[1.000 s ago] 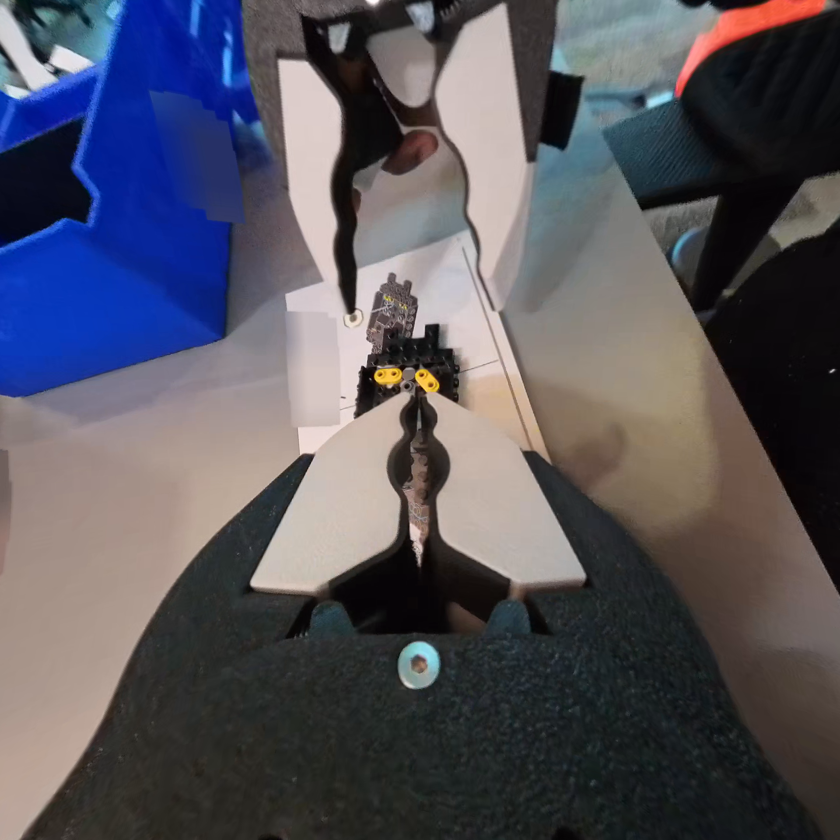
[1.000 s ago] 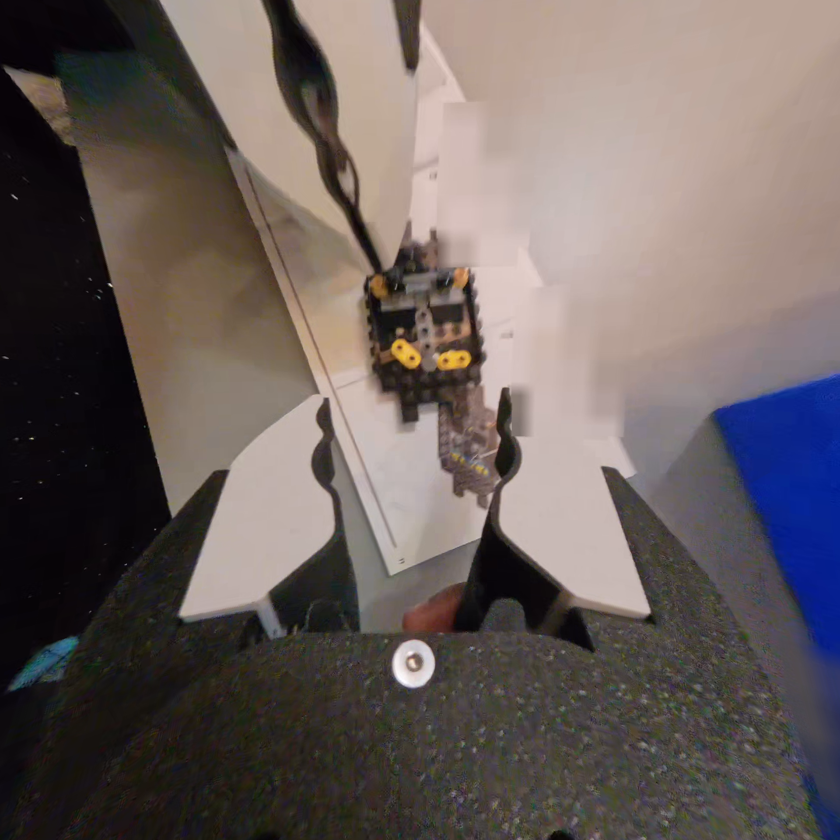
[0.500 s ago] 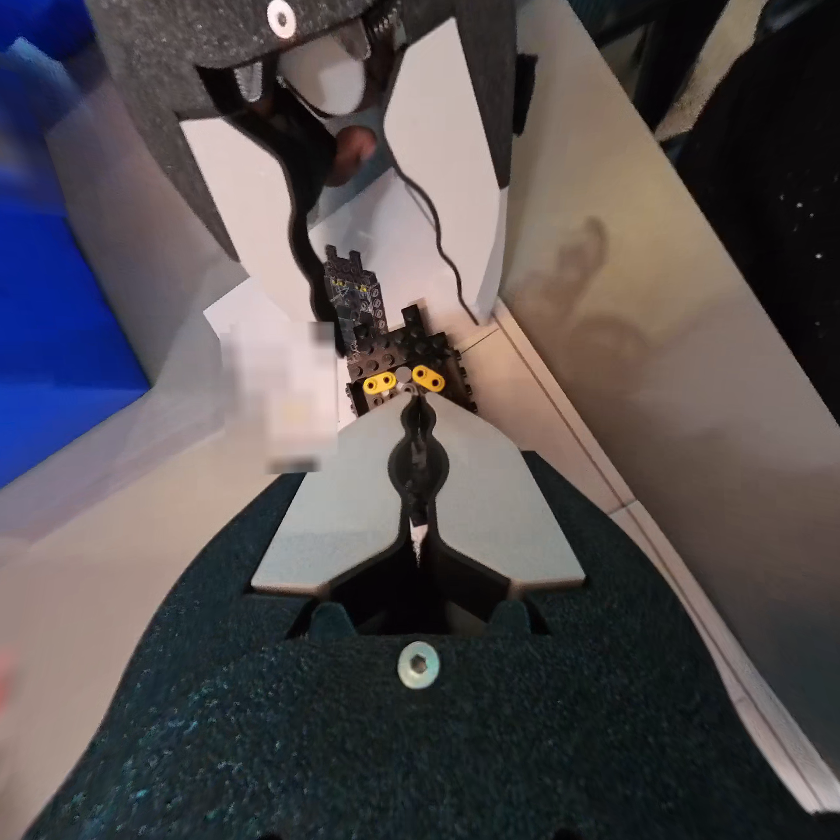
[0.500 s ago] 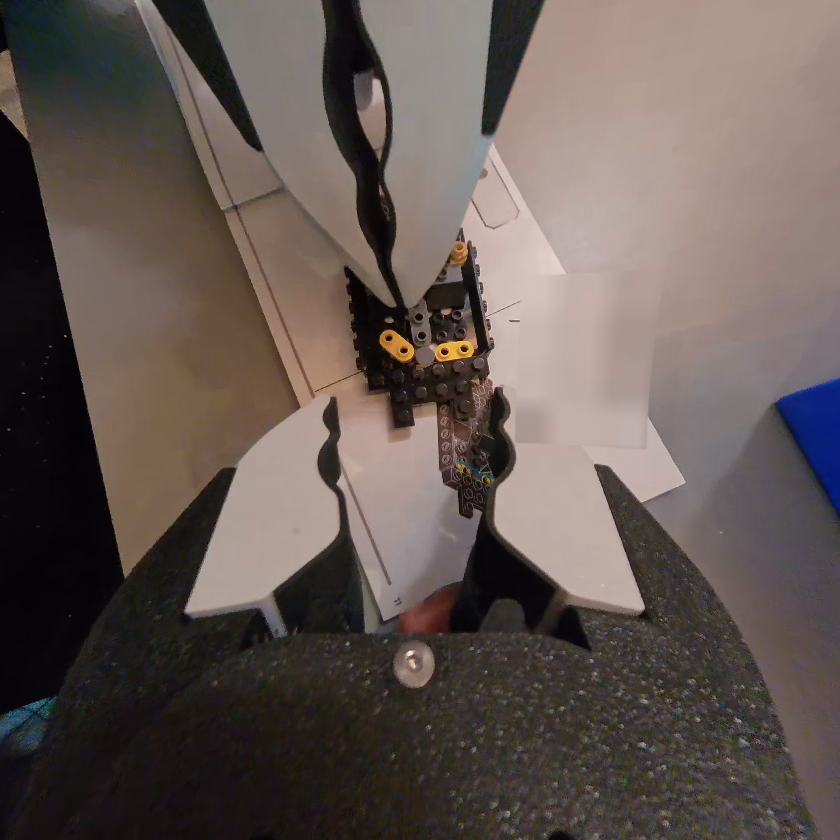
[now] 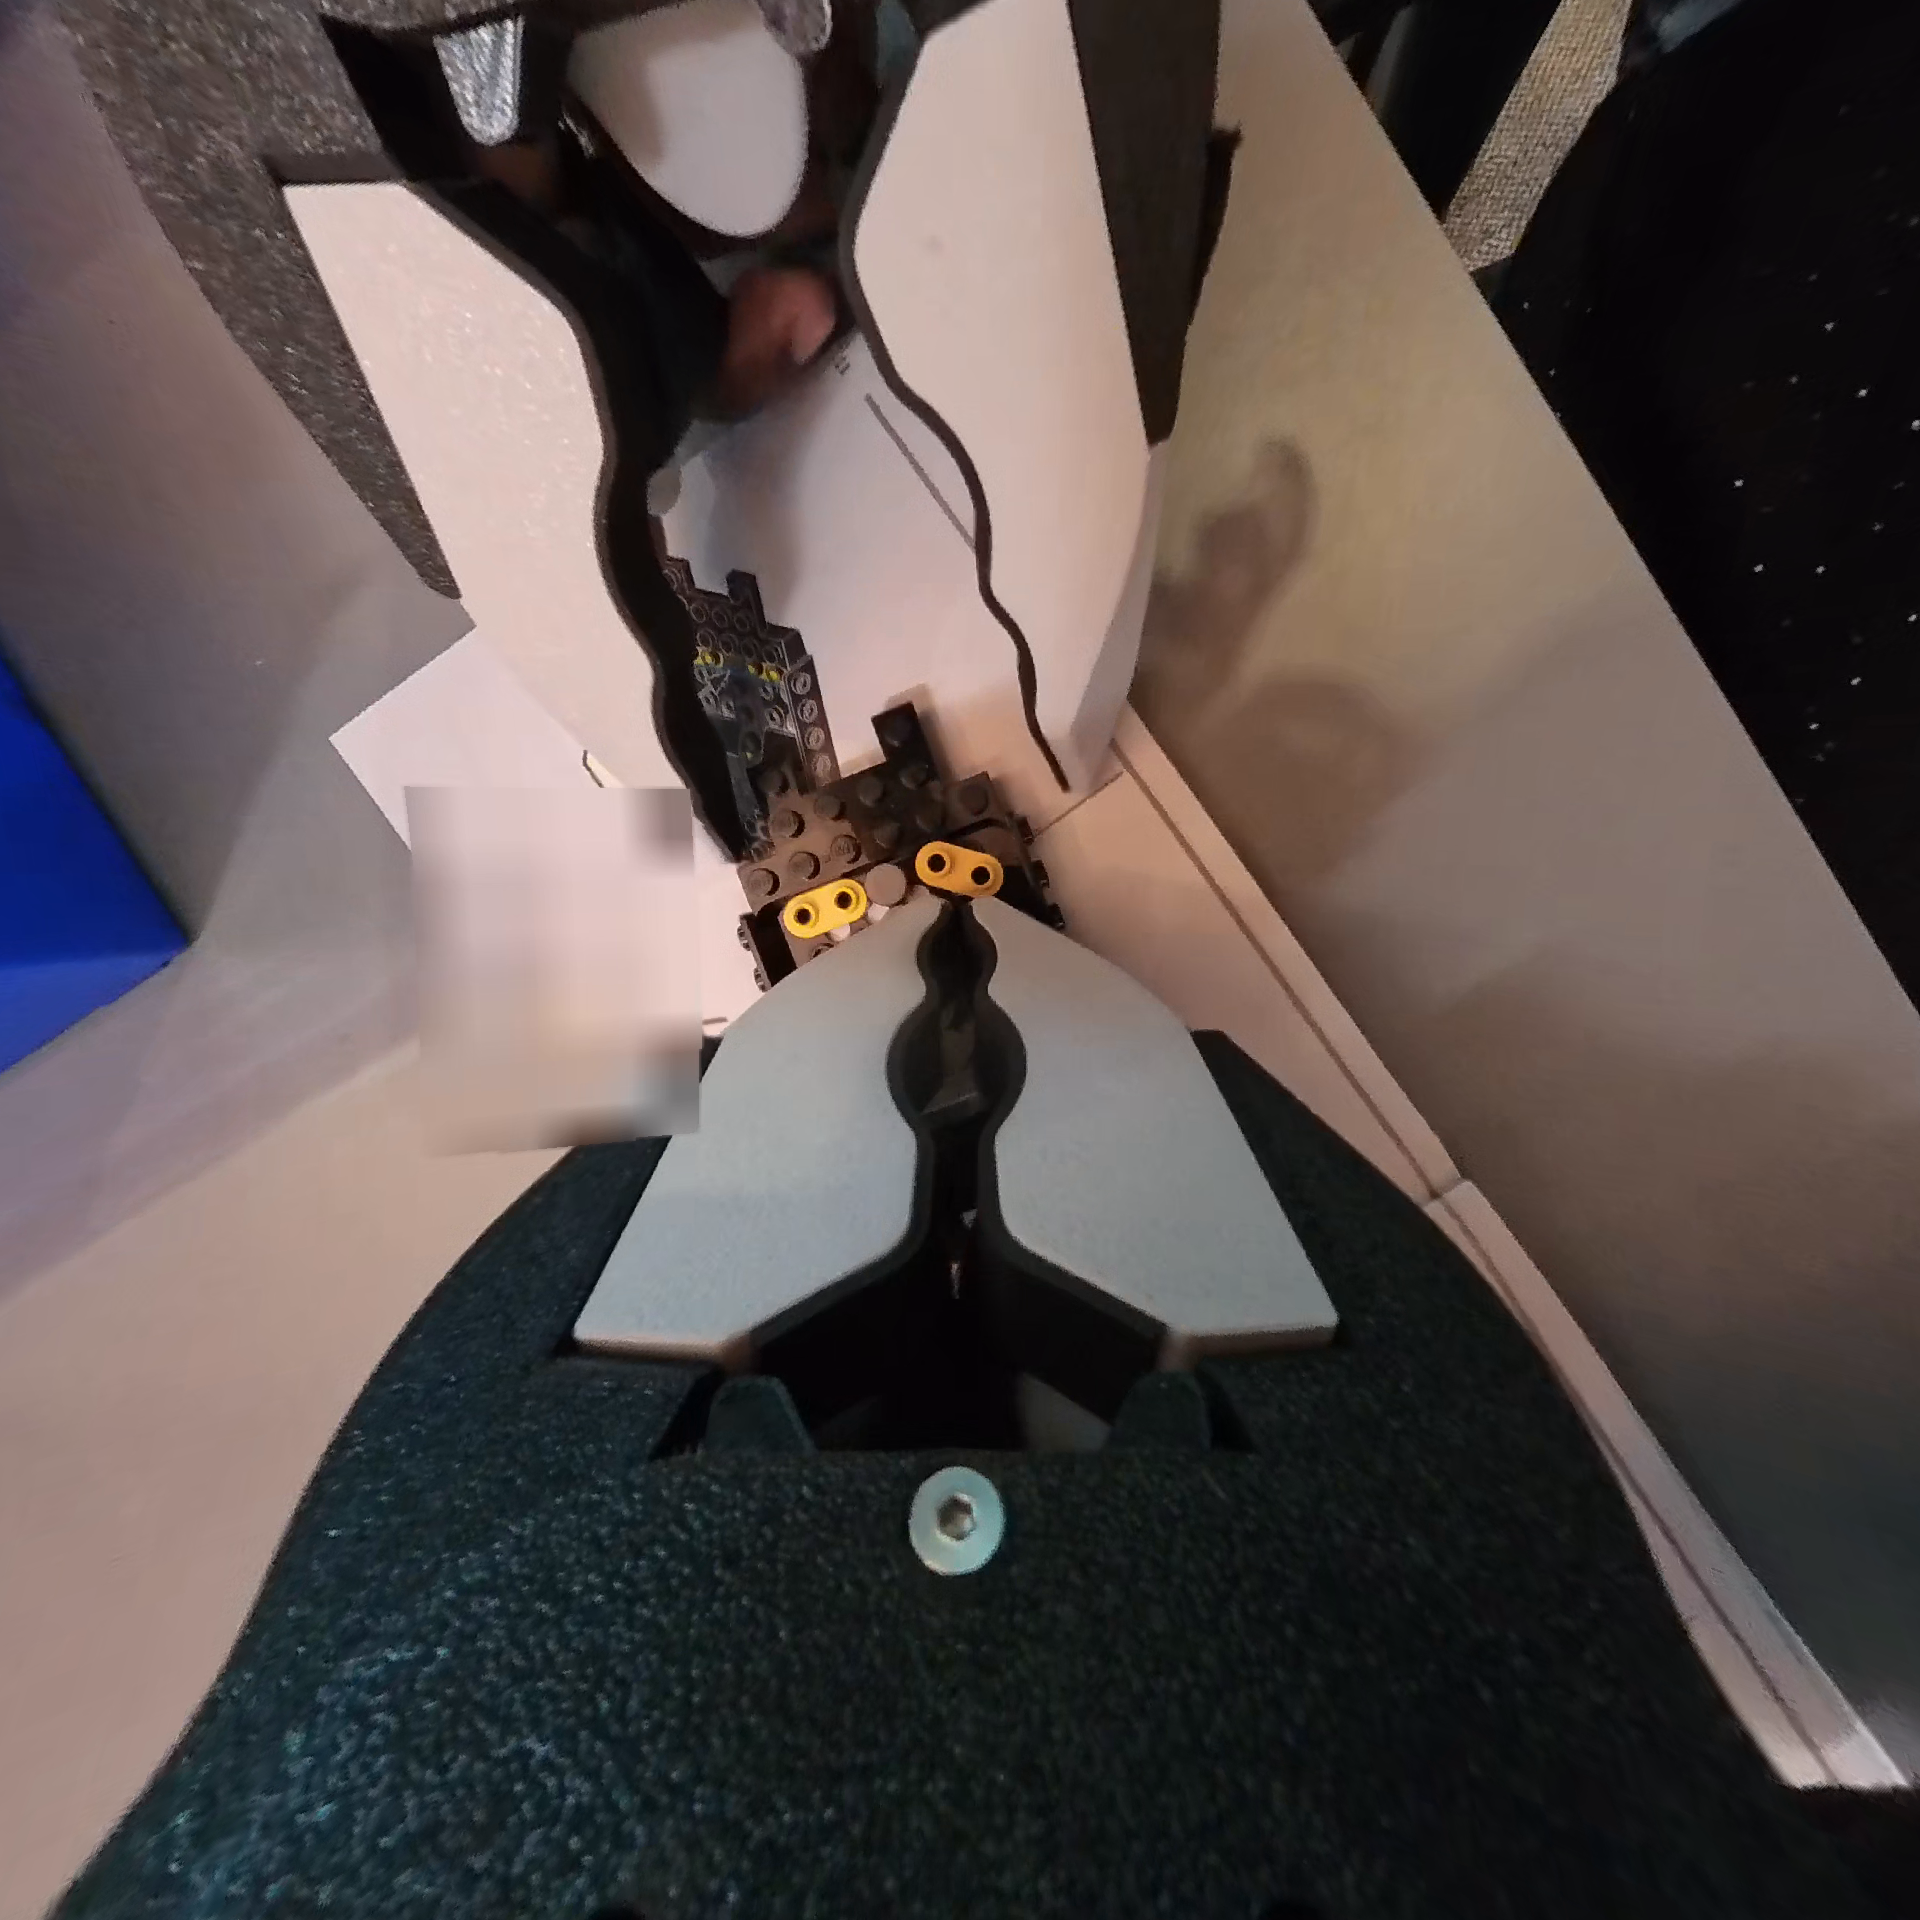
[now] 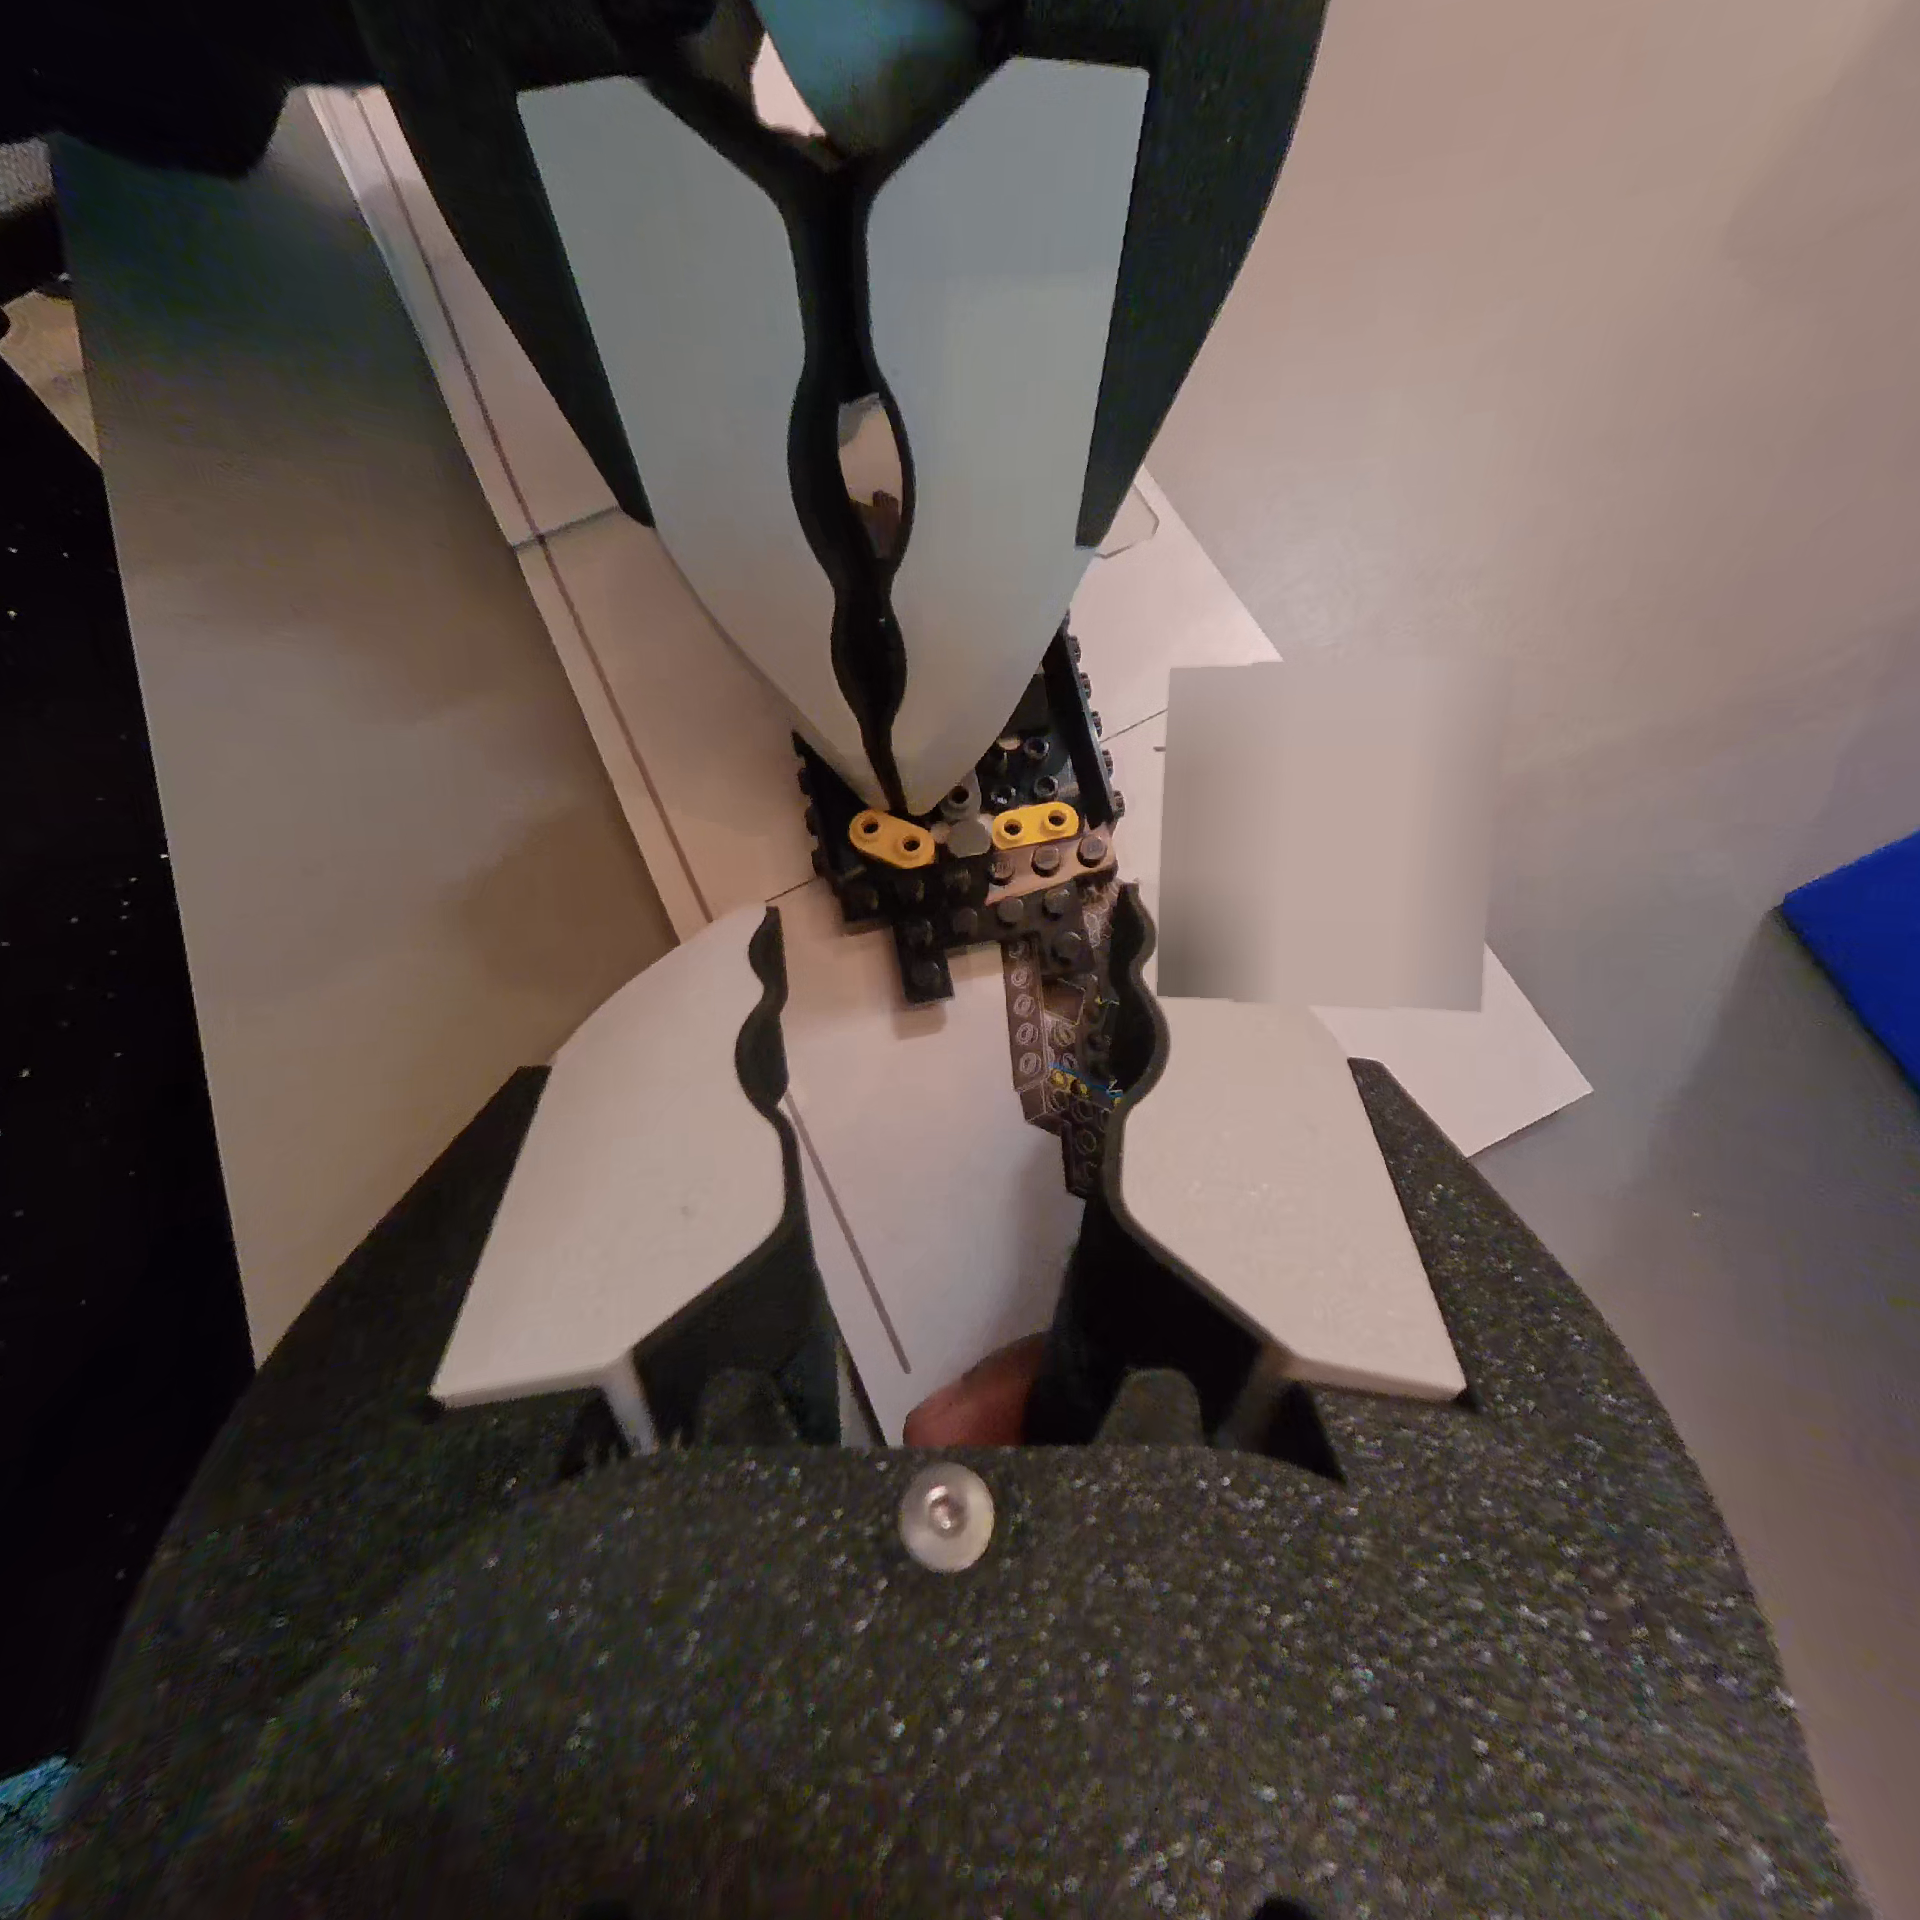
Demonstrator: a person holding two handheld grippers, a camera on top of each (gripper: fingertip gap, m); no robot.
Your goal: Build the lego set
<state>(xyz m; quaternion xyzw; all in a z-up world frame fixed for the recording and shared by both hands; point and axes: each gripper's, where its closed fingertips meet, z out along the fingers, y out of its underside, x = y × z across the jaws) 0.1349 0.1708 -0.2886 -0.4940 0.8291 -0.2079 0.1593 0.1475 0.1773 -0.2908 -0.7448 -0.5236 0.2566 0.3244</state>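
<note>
The counter (image 6: 1558, 312) carries white paper sheets (image 6: 935, 1174) under the black lego build (image 6: 935, 904). The right hand-held gripper (image 6: 951, 945), fingers spread, reaches from 6 o'clock. The left hand-held gripper (image 5: 951, 906), pressed together, tips on the build's 12 o'clock side, hides whatever it may pinch.

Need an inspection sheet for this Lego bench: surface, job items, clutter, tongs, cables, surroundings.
Surface: pale table, white instruction sheets under the work.
Job's things: black Lego assembly with two yellow plates; dark studded printed piece touching its near corner.
Clutter: nothing seen.
Tongs: left tongs shut, tips at the assembly top, what they pinch unclear; right tongs open, one finger against the printed piece.
Cables: nothing seen.
Surroundings: blue bin at the table edge; dark floor beyond.
</note>
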